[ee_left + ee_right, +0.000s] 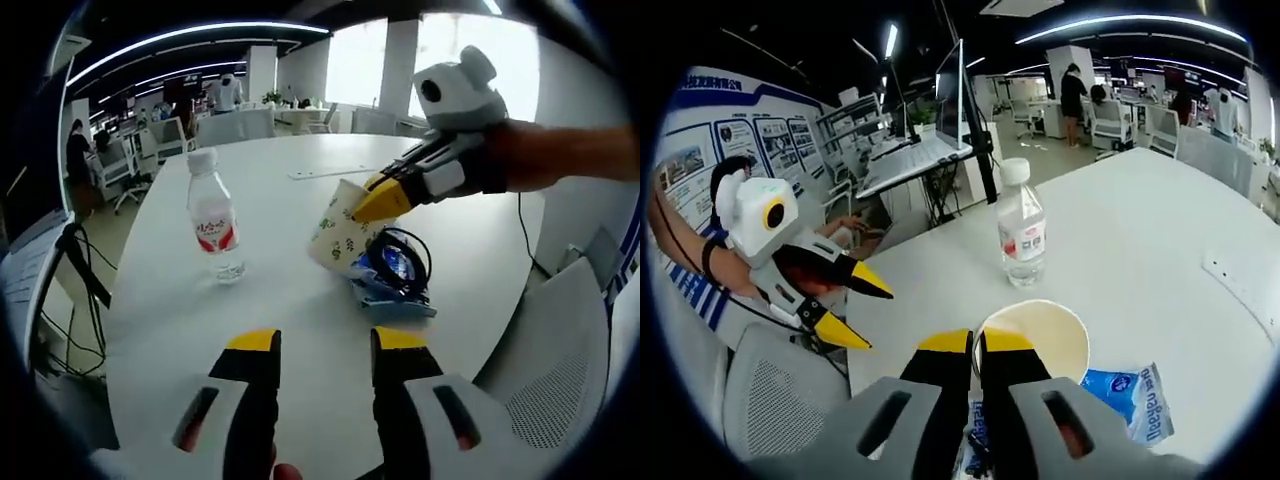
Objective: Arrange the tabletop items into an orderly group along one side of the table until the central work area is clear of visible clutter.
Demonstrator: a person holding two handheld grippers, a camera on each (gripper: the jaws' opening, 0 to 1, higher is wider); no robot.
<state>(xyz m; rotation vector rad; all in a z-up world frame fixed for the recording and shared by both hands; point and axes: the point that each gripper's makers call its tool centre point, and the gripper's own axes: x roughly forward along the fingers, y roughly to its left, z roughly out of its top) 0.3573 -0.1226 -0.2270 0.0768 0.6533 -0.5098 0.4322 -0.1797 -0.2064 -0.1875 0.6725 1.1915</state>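
On the round white table, the clear plastic water bottle with a red label stands upright left of the tilted floral paper cup, which leans on a blue packet. The right gripper pinches the cup's rim, reaching in level; lifting gently should avoid crushing it. The left gripper hovers low, jaws apart and holding nothing.

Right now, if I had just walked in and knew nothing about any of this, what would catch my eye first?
Probably the right hand-held gripper, its yellow-tipped jaws pinching the rim of a tilted, leaf-patterned paper cup near the middle of the round white table. Beside the cup lie a blue plastic packet and a coiled black cable. A clear plastic water bottle with a red label stands upright apart from them, and the left hand-held gripper hovers open off the table edge.
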